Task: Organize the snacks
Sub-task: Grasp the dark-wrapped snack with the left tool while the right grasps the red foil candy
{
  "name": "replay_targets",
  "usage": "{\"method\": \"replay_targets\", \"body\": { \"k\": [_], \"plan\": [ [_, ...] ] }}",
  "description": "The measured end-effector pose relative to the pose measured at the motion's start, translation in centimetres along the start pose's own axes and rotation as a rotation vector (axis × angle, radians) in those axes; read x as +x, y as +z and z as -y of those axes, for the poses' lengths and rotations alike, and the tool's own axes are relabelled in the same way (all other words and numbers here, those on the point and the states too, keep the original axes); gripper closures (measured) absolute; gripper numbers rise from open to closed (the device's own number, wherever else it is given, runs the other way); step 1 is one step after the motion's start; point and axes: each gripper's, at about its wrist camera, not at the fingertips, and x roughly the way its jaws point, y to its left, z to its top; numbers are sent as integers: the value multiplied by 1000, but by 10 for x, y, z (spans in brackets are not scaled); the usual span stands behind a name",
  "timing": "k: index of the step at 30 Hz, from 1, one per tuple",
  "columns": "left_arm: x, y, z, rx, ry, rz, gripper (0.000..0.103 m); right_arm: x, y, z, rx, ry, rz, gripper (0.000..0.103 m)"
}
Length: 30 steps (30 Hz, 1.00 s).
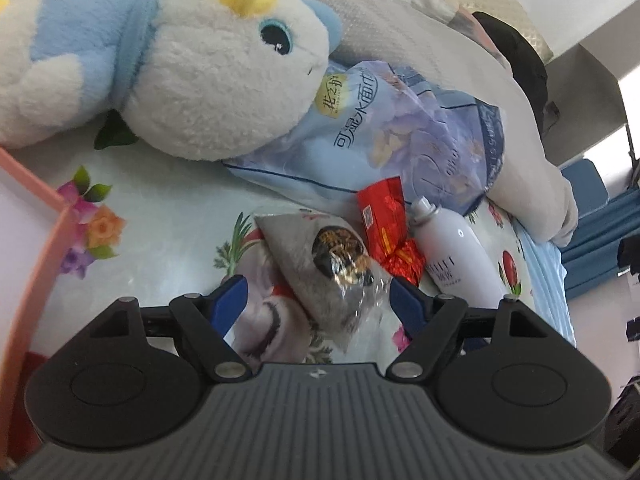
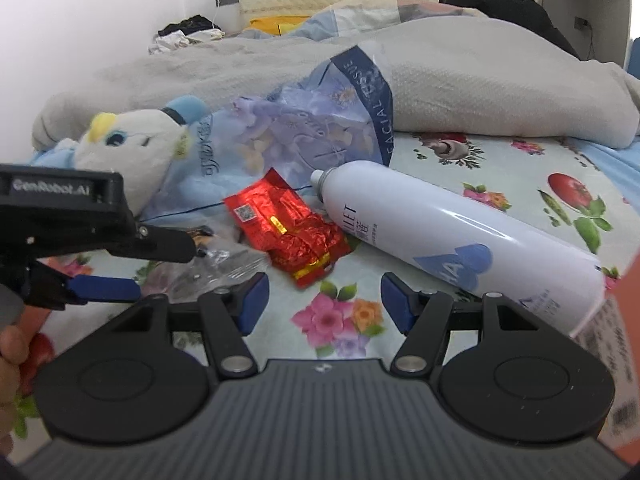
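A clear snack packet with a grey filling and a dark round label [image 1: 336,276] lies on the flowered bed sheet [image 1: 168,216]. My left gripper [image 1: 318,300] is open, its blue pads on either side of the packet's near end. A red foil snack packet [image 1: 386,228] lies just behind it, beside a white spray bottle [image 1: 456,256]. In the right wrist view my right gripper [image 2: 324,306] is open and empty above the sheet, with the red packet [image 2: 288,228] ahead of it and the left gripper [image 2: 132,270] over the clear packet [image 2: 216,268] at left.
A blue and white plush toy [image 1: 192,68] lies on a facial tissue pack [image 1: 404,136]. The white bottle [image 2: 448,232] lies on its side at right. A pink box [image 1: 36,264] stands at the left edge. A grey blanket [image 2: 460,84] is heaped behind.
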Motion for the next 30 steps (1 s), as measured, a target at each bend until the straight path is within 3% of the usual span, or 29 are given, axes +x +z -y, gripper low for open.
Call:
{"method": "replay_targets", "body": {
  "k": [6,12,15,17,20,22,30],
  "plan": [
    [13,9,15,27,59,12,19,21,1,-4,-19,6,-18,40],
    [27,14,36,129,144,14,20,25,2,-10,-49,-8,-12,61],
    [35,13,44,206,195,8,24,26,1,-16,-84,-28,-22,64],
    [36,11,46,235,206,7,24,26,2,-20,-85,-17,-25,75],
    [35,10,44,247,200,3,29,24,1,-26,-89,-22,-26,81],
    [32,9,42,256,198,3,35,22,1,-27,-80,-20,-31,93],
    [13,-3,28,280,193,10,47,3,-10,-27,-83,-31,-47,99]
  ]
}}
